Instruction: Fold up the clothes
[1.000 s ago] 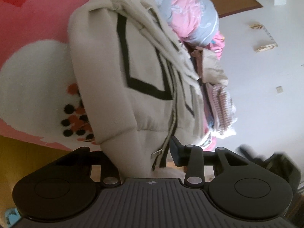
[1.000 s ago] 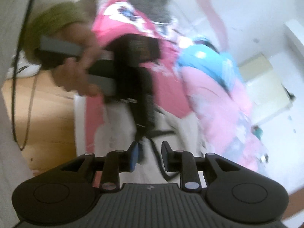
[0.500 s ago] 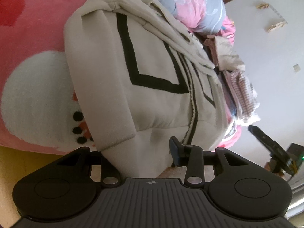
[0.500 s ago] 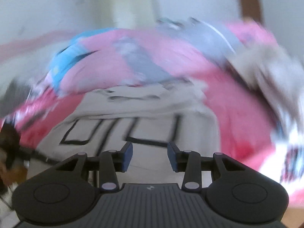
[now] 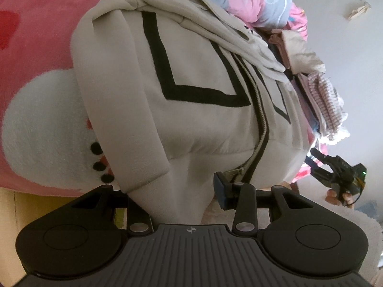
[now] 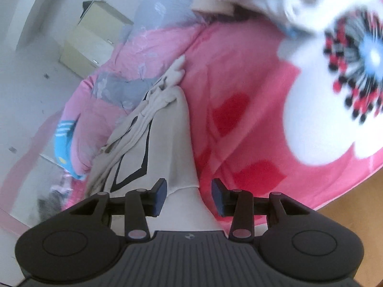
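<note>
Your left gripper [image 5: 177, 191] was clenched on the hem of a cream zip-up jacket [image 5: 196, 110], cloth bunched between its fingers. Your right gripper [image 6: 188, 197] stood spread, a cuff of the same jacket [image 6: 167, 148] lying between the parted pads, seemingly ungripped. The jacket lay flat on a pink bedspread [image 6: 239, 95], its black-trimmed front up, beside a heap of other clothes [image 5: 320, 100] and a rumpled pink-and-grey quilt [image 6: 124, 71].

Both grippers share one build: a ribbed dark-grey body with a small crosshair mark, round black housings on either side, silver pivot screws, black linkage arms. The right gripper [image 6: 188, 197] carries blue finger pads [image 6: 160, 197]; the left gripper [image 5: 177, 199] shows one.
</note>
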`<state>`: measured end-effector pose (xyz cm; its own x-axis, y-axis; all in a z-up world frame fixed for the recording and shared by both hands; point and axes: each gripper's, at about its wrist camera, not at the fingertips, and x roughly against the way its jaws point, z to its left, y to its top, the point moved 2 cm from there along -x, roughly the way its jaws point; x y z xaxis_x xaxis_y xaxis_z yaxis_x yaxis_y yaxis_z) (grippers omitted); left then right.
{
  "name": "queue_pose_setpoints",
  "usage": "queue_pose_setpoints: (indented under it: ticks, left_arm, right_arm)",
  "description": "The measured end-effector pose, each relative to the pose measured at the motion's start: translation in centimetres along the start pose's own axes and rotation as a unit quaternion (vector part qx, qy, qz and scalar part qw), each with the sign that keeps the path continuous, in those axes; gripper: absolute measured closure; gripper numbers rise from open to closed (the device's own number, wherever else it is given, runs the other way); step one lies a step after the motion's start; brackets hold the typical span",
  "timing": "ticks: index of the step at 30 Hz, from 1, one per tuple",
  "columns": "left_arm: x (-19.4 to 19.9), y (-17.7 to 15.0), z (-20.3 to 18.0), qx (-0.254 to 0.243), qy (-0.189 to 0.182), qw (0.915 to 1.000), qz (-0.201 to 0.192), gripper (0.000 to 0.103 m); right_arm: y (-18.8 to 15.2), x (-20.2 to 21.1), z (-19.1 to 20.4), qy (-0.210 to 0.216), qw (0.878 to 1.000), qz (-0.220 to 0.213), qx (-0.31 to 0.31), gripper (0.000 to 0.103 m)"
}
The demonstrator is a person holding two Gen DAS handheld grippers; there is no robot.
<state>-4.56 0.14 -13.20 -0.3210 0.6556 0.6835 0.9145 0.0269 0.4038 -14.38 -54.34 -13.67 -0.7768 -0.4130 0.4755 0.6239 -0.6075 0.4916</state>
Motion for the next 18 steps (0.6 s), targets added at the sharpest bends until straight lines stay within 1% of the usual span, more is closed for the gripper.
queue_pose_setpoints:
  ticks: [4, 7, 9, 12, 14, 16, 18]
  left_arm:
    - [-0.1, 0.0, 0.1, 0.001, 0.006, 1.0000, 0.002, 0.064]
    - [-0.1, 0.0, 0.0, -0.009, 0.011, 0.9999, 0.005, 0.064]
    - [0.0, 0.0, -0.2, -0.015, 0.014, 0.9998, 0.006, 0.070]
    - [0.2, -0.1, 0.0, -0.012, 0.013, 0.9998, 0.005, 0.079]
    - [0.4, -0.2, 0.1, -0.007, 0.010, 0.9999, 0.001, 0.085]
    - [0.6, -0.3, 0.2, -0.005, 0.005, 1.0000, -0.002, 0.087]
    - [0.7, -0.5, 0.2, -0.005, 0.002, 1.0000, -0.003, 0.087]
  right_arm:
    - [-0.9, -1.6, -1.3, 0.038, 0.999, 0.021, -0.027, 0.059]
    - [-1.5, -2.9, -2.4, 0.067, 0.996, 0.036, -0.046, 0.059]
    - [-1.9, -3.7, -3.0, 0.086, 0.993, 0.047, -0.060, 0.059]
    - [-2.6, -3.6, -2.7, 0.103, 0.993, 0.043, -0.046, 0.061]
    - [-2.9, -3.5, -2.1, 0.098, 0.994, 0.039, -0.029, 0.064]
    - [-3.1, -3.4, -1.6, 0.094, 0.994, 0.040, -0.024, 0.067]
    - [-3.1, -3.4, -1.2, 0.089, 0.995, 0.042, -0.017, 0.068]
